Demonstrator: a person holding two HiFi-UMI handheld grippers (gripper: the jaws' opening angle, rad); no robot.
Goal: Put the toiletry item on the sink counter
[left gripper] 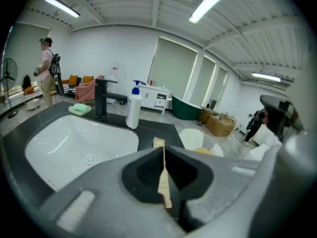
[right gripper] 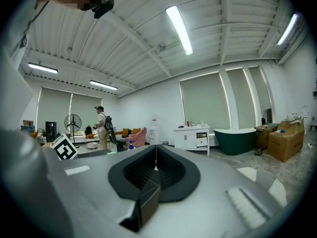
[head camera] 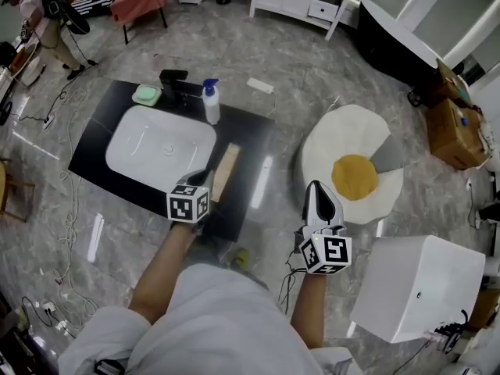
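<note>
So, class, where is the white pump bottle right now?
In the head view the white pump bottle stands on the black counter behind the basin, just right of the black faucet.

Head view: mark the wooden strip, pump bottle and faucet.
wooden strip (head camera: 227, 168), head view, middle of its length.
pump bottle (head camera: 212, 108), head view, white body.
faucet (head camera: 173, 77), head view, black top.

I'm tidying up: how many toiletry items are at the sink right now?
3: a green soap dish left of the faucet, a pump bottle right of it, and a wooden item right of the basin, clamped in the left gripper.
</note>
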